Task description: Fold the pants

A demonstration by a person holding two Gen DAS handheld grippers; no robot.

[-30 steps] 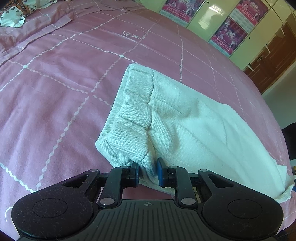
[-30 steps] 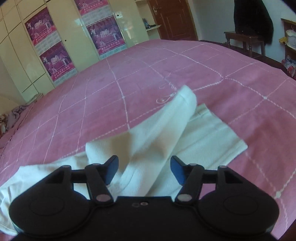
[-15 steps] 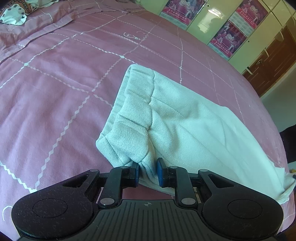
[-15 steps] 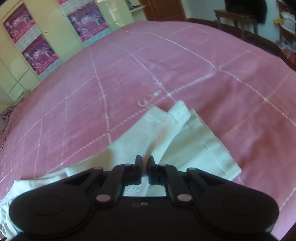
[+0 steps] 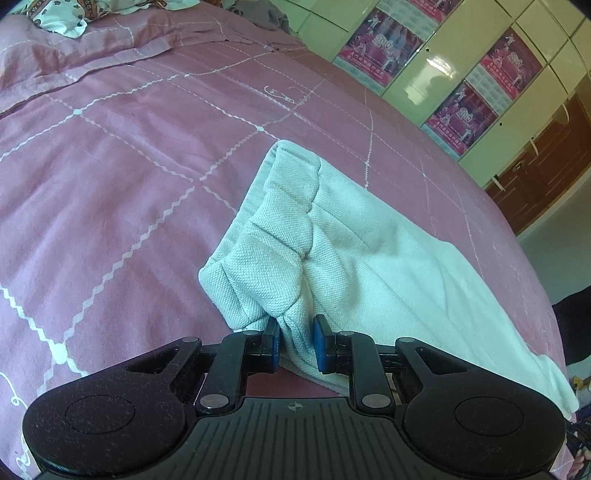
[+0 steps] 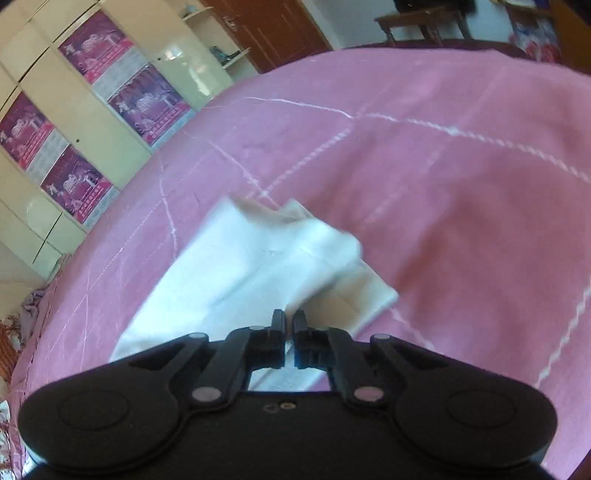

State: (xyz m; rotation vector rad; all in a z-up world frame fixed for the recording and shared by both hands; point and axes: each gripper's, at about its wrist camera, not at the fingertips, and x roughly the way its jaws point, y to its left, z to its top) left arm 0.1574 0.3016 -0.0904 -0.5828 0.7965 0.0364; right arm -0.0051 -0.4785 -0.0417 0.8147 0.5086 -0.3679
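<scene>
The white pants (image 5: 351, 251) lie on the pink bed (image 5: 110, 177), at center toward 4 o'clock. Left gripper (image 5: 297, 341) and right gripper (image 6: 289, 325) each have jaws clenched on cloth; folding looks barely begun.

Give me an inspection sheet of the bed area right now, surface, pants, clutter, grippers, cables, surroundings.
Surface: pink bedspread with white stitched grid, covering the bed.
Job's things: white pants lying on the bedspread, waistband end bunched up.
Clutter: patterned cloth at the far corner of the bed.
Grippers: left gripper shut on a pinch of the pants; right gripper jaws shut, at the pants' edge; view blurred, so a grip on fabric is likely, not certain.
Cables: nothing seen.
Surroundings: cream wardrobe with pink posters; brown door; wooden table.
</scene>
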